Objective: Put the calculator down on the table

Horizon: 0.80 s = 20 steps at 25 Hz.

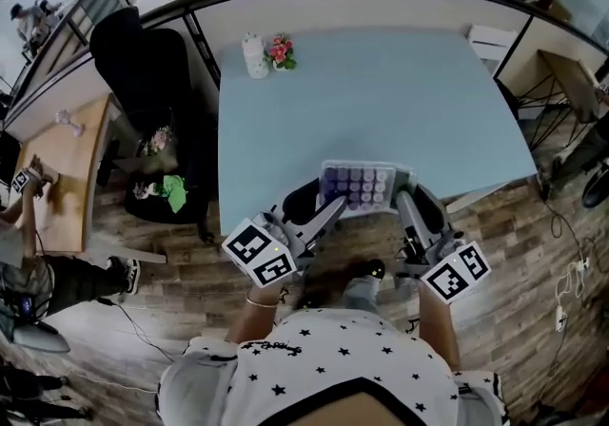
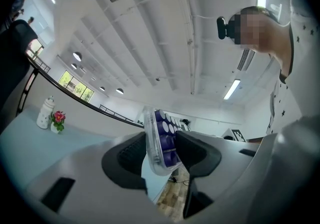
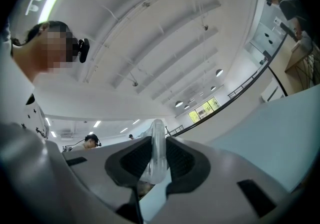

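Note:
The calculator (image 1: 357,186) is a clear-cased slab with rows of purple keys, held flat above the near edge of the pale blue table (image 1: 381,101). My left gripper (image 1: 328,208) is shut on its left end, my right gripper (image 1: 404,201) on its right end. In the left gripper view the calculator (image 2: 160,140) stands on edge between the dark pads of the left gripper (image 2: 161,150), keys facing right. In the right gripper view only the clear rim of the calculator (image 3: 156,150) shows, pinched in the right gripper (image 3: 156,160). Whether it touches the table is hidden.
A white bottle (image 1: 254,55) and a small bunch of flowers (image 1: 281,50) stand at the table's far left corner. A black office chair (image 1: 143,82) sits left of the table, beside a wooden desk (image 1: 71,167). Wood floor lies below the table's near edge.

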### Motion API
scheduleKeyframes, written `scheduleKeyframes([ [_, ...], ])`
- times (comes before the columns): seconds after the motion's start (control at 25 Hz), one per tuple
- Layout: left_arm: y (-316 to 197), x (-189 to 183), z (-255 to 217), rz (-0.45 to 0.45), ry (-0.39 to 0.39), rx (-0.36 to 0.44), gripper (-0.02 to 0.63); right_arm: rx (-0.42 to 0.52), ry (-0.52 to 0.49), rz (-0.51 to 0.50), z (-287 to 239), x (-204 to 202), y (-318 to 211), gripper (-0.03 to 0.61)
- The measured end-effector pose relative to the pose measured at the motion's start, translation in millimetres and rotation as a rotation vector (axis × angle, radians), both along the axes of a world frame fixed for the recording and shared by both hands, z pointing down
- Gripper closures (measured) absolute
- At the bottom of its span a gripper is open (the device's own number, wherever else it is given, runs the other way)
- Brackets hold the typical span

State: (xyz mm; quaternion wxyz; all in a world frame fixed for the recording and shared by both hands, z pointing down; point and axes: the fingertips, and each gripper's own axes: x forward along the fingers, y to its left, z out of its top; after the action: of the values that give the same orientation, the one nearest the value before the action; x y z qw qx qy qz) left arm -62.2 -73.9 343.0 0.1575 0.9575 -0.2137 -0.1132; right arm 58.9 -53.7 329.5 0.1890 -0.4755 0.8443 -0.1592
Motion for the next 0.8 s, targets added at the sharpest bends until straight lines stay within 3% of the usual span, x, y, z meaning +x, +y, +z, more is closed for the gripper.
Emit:
scheduleKeyframes([
  [0.4, -34, 62, 3, -0.026, -0.028, -0.001, 0.419, 0.004, -0.038, -0.025, 6, 63, -36, 0.495],
  [0.8, -52, 91, 8, -0.056, -0.055, 0.006, 0.419, 0.005, -0.069, -0.056, 14, 92, -59, 0.495],
])
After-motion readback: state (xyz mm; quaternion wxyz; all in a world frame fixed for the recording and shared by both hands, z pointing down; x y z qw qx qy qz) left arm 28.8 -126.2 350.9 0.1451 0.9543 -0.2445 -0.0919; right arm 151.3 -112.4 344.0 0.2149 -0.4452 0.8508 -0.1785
